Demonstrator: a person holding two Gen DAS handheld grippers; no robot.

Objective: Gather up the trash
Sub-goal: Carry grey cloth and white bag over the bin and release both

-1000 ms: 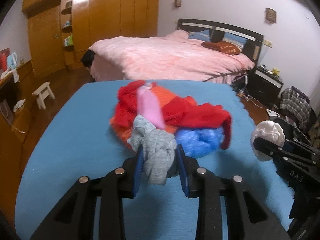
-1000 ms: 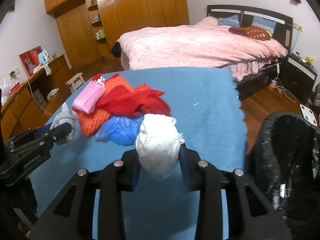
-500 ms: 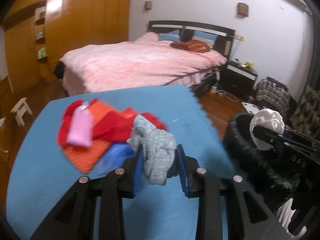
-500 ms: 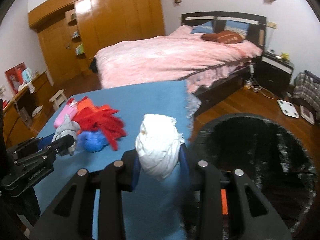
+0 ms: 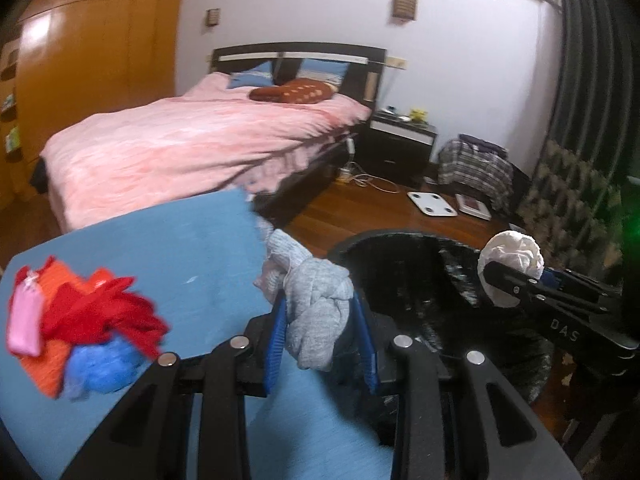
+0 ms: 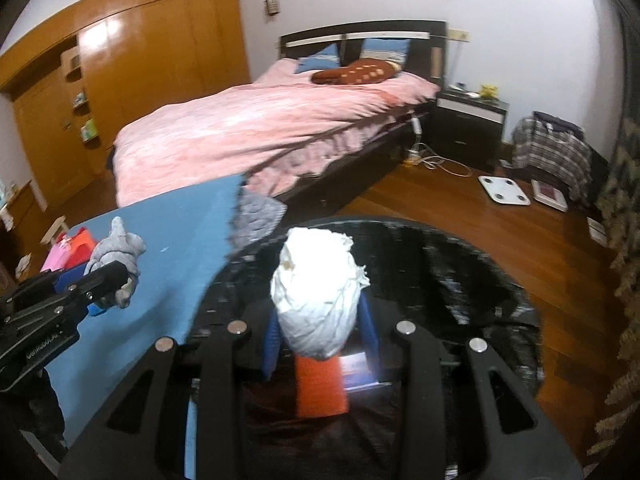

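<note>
Left wrist view: left gripper (image 5: 320,336) has its blue pads clamped on a knotted grey cloth wad (image 5: 316,312), held above the right edge of the blue table cover (image 5: 160,240), just beside the black-lined trash bin (image 5: 404,280). Right gripper (image 5: 505,282) at far right, clamped on a white crumpled wad (image 5: 514,256), over the bin's far side. Still on the cover, lower left: red cloth (image 5: 100,312), orange cloth (image 5: 44,368), pink item (image 5: 24,320), blue plastic bag (image 5: 102,366), bunched together and touching. Right wrist view: right gripper (image 6: 320,328) pads closed on the white crumpled wad (image 6: 318,292), directly over the open trash bin (image 6: 460,280); orange item (image 6: 320,384) lies inside the bin below. Left gripper (image 6: 114,284) at left, gripping the grey cloth wad (image 6: 118,250) over the table cover (image 6: 176,232). Pink bed (image 6: 272,128) behind, motion blur.
</note>
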